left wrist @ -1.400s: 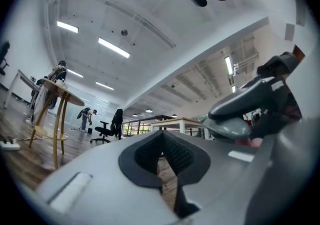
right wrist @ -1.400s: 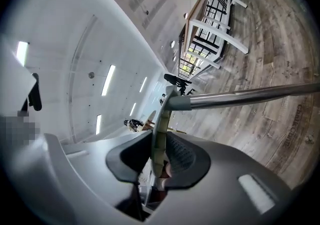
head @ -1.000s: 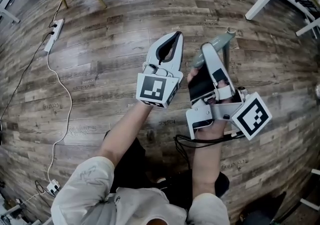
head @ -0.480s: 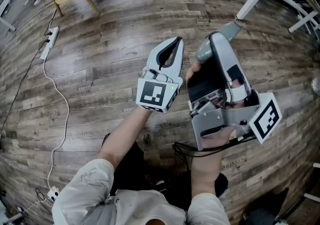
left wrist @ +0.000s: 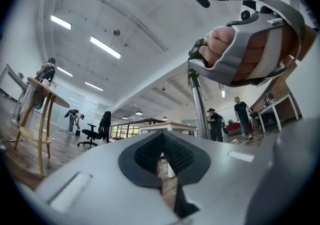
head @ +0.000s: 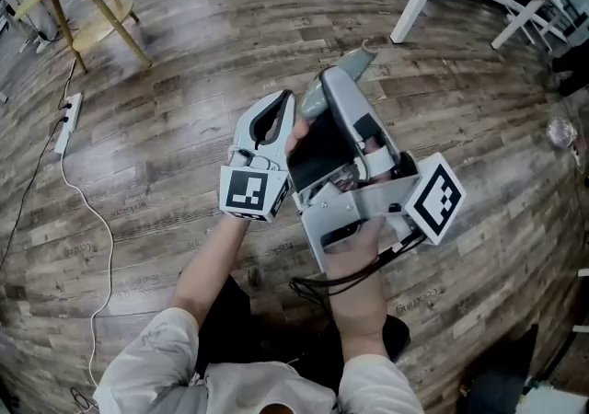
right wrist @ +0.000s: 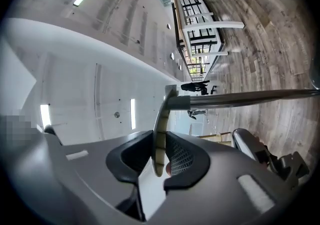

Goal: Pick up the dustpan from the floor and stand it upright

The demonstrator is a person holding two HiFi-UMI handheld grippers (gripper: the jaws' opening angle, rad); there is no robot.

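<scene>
Cream plastic, a thin curved edge of the dustpan (right wrist: 161,114), sits squarely in the bite of the right tool (right wrist: 159,141). The jaws are drawn in narrow and both pads press on it, so that is a firm pinch. From the pinched edge a metal pole (right wrist: 250,98) shoots away to this tool's right and out of its view, so where the far end finishes cannot be told.

Over in the head view, a grey-green stub of the dustpan pokes out just beyond the right tool's tip, above the wooden floor (head: 184,127). The left tool (head: 285,97) rides just beside the right one, on its left, pointing much the same way. Its jaws are together with nothing between them, and it has no hold on the dustpan.

From the left gripper view, the pole stands upright just ahead and slightly right of that tool. The right hand (left wrist: 225,49) is wrapped in its grey frame up above.
</scene>
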